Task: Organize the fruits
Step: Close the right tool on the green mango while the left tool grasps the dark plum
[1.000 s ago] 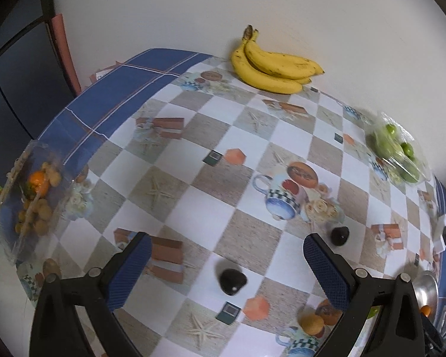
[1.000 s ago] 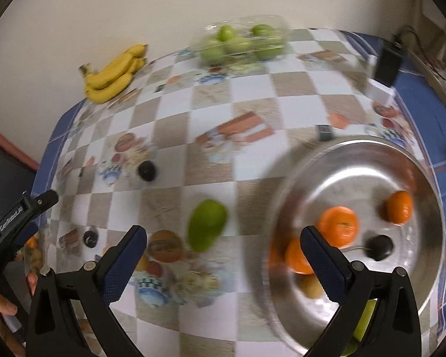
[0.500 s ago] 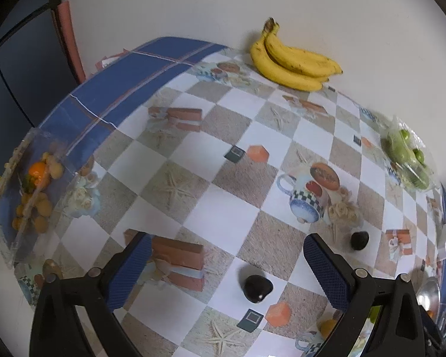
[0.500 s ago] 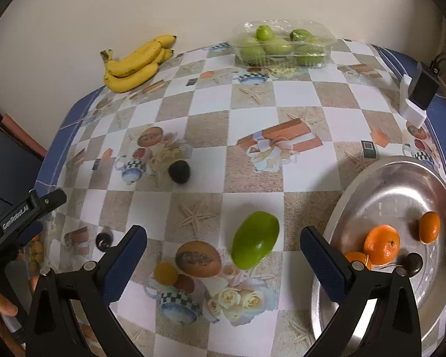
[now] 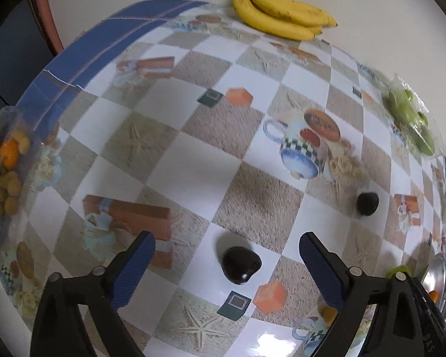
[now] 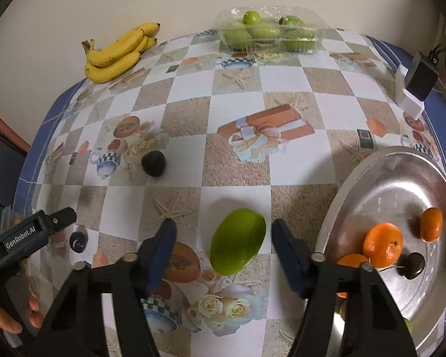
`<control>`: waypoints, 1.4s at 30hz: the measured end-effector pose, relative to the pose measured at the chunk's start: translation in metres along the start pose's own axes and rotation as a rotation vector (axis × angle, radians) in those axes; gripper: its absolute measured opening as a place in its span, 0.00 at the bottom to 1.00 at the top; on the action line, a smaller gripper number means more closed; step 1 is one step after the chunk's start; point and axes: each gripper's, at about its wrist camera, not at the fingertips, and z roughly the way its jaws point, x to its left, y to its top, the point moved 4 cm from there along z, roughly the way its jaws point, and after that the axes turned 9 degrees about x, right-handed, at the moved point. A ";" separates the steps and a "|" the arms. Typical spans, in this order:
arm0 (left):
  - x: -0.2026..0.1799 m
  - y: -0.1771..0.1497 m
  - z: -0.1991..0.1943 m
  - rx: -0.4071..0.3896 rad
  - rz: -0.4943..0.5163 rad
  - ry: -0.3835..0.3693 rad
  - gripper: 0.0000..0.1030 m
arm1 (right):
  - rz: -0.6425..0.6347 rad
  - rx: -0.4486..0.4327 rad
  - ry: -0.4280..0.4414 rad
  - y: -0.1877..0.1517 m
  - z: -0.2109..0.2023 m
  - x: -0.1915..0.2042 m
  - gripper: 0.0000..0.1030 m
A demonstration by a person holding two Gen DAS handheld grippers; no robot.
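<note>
Right gripper [image 6: 221, 239]: jaws closing either side of a green mango [image 6: 238, 245] lying on the tablecloth [image 6: 238, 92], pads not yet touching it, the steel tray [image 6: 383, 175] with oranges [image 6: 382, 245] just beside. Left gripper [image 5: 226, 253]: jaws spread wide, beginning to close around a dark avocado [image 5: 240, 264], untouched; a second dark avocado [image 5: 368, 203] lies farther on. Far edge by the wall: banana bunch [image 6: 119, 53] and clear punnet of green fruit [image 6: 267, 31].

Light: soft, even — short shadows | glare: tablecloth [image 5: 270, 339] | edges: fisheye-bent, vignetted — slight blur
</note>
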 end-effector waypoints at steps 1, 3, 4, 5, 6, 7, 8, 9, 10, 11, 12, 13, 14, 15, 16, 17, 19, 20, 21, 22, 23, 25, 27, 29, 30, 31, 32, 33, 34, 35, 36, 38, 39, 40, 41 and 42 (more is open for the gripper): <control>-0.001 0.000 0.001 0.004 0.002 0.000 0.94 | 0.003 0.006 -0.001 0.000 0.002 -0.001 0.61; -0.002 -0.002 0.005 0.013 0.006 0.002 0.91 | 0.014 0.015 0.001 -0.001 0.006 -0.003 0.61; -0.003 -0.003 0.006 0.018 0.008 0.001 0.89 | 0.018 0.021 0.001 -0.002 0.008 -0.003 0.61; -0.003 -0.003 0.006 0.020 0.007 -0.001 0.88 | 0.025 0.028 0.004 -0.002 0.010 -0.005 0.61; -0.003 -0.003 0.007 0.022 0.004 -0.004 0.87 | 0.029 0.034 0.006 -0.003 0.012 -0.006 0.61; -0.003 -0.003 0.007 0.025 0.000 -0.010 0.85 | 0.032 0.038 0.007 -0.003 0.013 -0.006 0.59; -0.002 -0.003 0.007 0.027 -0.006 -0.018 0.84 | 0.034 0.043 0.007 -0.003 0.014 -0.006 0.57; -0.001 -0.003 0.008 0.033 -0.016 -0.027 0.83 | 0.036 0.047 0.008 -0.004 0.015 -0.006 0.53; -0.001 -0.003 0.009 0.040 -0.021 -0.035 0.81 | 0.038 0.049 0.008 -0.004 0.016 -0.006 0.50; -0.001 -0.004 0.011 0.048 -0.028 -0.045 0.80 | 0.041 0.049 0.005 -0.004 0.016 -0.007 0.48; 0.000 -0.004 0.012 0.056 -0.036 -0.056 0.76 | 0.043 0.048 0.004 -0.004 0.016 -0.007 0.44; 0.000 -0.005 0.013 0.063 -0.044 -0.066 0.71 | 0.045 0.046 0.006 -0.004 0.015 -0.008 0.40; 0.000 -0.005 0.013 0.064 -0.047 -0.066 0.69 | 0.047 0.044 0.009 -0.004 0.014 -0.008 0.40; 0.000 -0.005 0.011 0.061 -0.046 -0.062 0.65 | 0.049 0.044 0.012 -0.003 0.014 -0.009 0.40; 0.001 -0.006 0.011 0.060 -0.047 -0.067 0.59 | 0.049 0.044 0.013 -0.003 0.013 -0.009 0.40; 0.002 -0.007 0.010 0.063 -0.050 -0.077 0.56 | 0.048 0.044 0.013 -0.004 0.013 -0.009 0.40; 0.004 -0.007 0.009 0.061 -0.058 -0.075 0.43 | 0.049 0.044 0.013 -0.004 0.013 -0.009 0.40; 0.005 -0.007 0.008 0.060 -0.064 -0.073 0.41 | 0.050 0.045 0.014 -0.004 0.013 -0.009 0.40; 0.006 -0.006 0.007 0.058 -0.072 -0.079 0.38 | 0.051 0.045 0.016 -0.004 0.013 -0.009 0.40; 0.007 -0.007 0.006 0.057 -0.076 -0.086 0.33 | 0.054 0.046 0.019 -0.004 0.013 -0.009 0.40; 0.007 -0.006 0.004 0.052 -0.076 -0.091 0.31 | 0.056 0.046 0.020 -0.004 0.013 -0.009 0.40; 0.009 -0.007 -0.001 0.045 -0.069 -0.089 0.28 | 0.058 0.048 0.021 -0.004 0.013 -0.009 0.40; 0.009 -0.008 -0.004 0.037 -0.071 -0.097 0.28 | 0.062 0.050 0.027 -0.004 0.013 -0.010 0.40; 0.008 -0.007 -0.008 0.028 -0.069 -0.103 0.27 | 0.069 0.051 0.040 -0.004 0.011 -0.010 0.39; 0.008 -0.007 -0.010 0.023 -0.066 -0.104 0.27 | 0.069 0.049 0.044 -0.003 0.010 -0.010 0.39; 0.009 -0.007 -0.012 0.018 -0.063 -0.106 0.23 | 0.070 0.047 0.046 -0.003 0.009 -0.010 0.38; 0.009 -0.006 -0.014 0.015 -0.063 -0.113 0.20 | 0.071 0.042 0.051 -0.003 0.006 -0.010 0.38; 0.009 -0.006 -0.016 0.010 -0.066 -0.122 0.17 | 0.073 0.038 0.055 -0.002 0.004 -0.010 0.37; 0.009 -0.006 -0.019 0.004 -0.065 -0.129 0.17 | 0.074 0.033 0.059 -0.002 0.002 -0.010 0.37; 0.008 -0.005 -0.022 -0.003 -0.063 -0.130 0.17 | 0.075 0.028 0.062 -0.001 -0.001 -0.010 0.36; 0.008 -0.005 -0.023 -0.007 -0.063 -0.129 0.17 | 0.074 0.018 0.065 -0.001 -0.005 -0.010 0.32; 0.010 -0.005 -0.024 -0.003 -0.071 -0.143 0.17 | 0.069 0.003 0.065 0.000 -0.011 -0.009 0.26; 0.012 -0.006 -0.023 0.003 -0.081 -0.154 0.17 | 0.068 -0.004 0.066 0.001 -0.014 -0.009 0.26; 0.013 -0.005 -0.021 0.007 -0.095 -0.158 0.18 | 0.065 -0.007 0.066 0.001 -0.016 -0.009 0.26; 0.016 -0.005 -0.020 0.010 -0.109 -0.162 0.18 | 0.062 -0.009 0.064 0.001 -0.018 -0.009 0.26; 0.017 -0.004 -0.018 0.017 -0.116 -0.172 0.19 | 0.061 -0.009 0.063 0.001 -0.018 -0.009 0.26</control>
